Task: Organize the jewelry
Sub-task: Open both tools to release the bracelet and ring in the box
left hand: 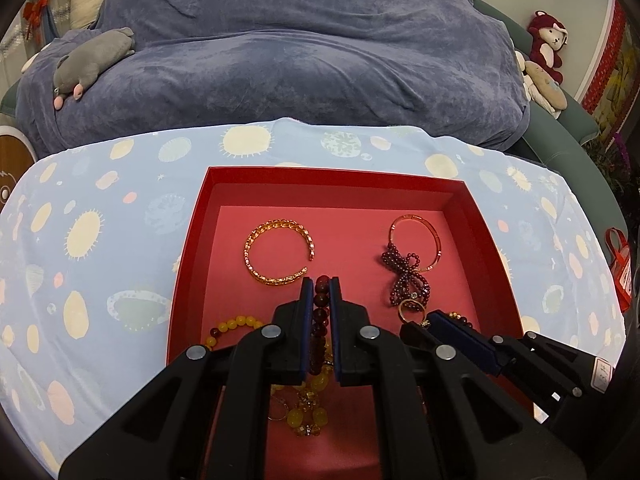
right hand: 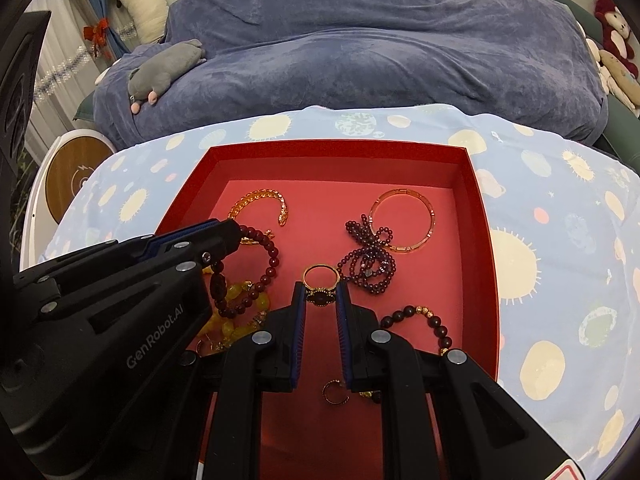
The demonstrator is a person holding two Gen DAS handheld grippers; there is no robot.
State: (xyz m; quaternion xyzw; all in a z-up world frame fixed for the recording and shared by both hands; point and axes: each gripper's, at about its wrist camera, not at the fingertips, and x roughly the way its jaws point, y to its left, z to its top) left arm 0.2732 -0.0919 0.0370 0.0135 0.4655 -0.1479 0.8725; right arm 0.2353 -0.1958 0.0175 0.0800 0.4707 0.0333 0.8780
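Observation:
A red box (left hand: 188, 248) (right hand: 486, 240) on the patterned cloth holds the jewelry. My left gripper (left hand: 321, 284) (right hand: 236, 236) is shut on a dark red bead bracelet (left hand: 320, 312) (right hand: 268, 272), whose loop hangs over a yellow bead bracelet (left hand: 236, 326) (right hand: 240, 300). My right gripper (right hand: 321, 290) (left hand: 434, 316) is shut on a gold ring with a dark stone (right hand: 320, 280) (left hand: 412, 307). An open gold cuff (left hand: 276, 254) (right hand: 260, 200), a thin gold bangle (left hand: 420, 240) (right hand: 404, 220) and a purple bead string (left hand: 404, 276) (right hand: 368, 260) lie further back in the box.
A brown bead bracelet with gold beads (right hand: 424, 320) and a small ring (right hand: 334, 392) lie near my right gripper. Behind the table sits a sofa under a blue-grey cover (left hand: 320, 60), with a grey plush toy (left hand: 92, 64) and a red plush toy (left hand: 548, 44).

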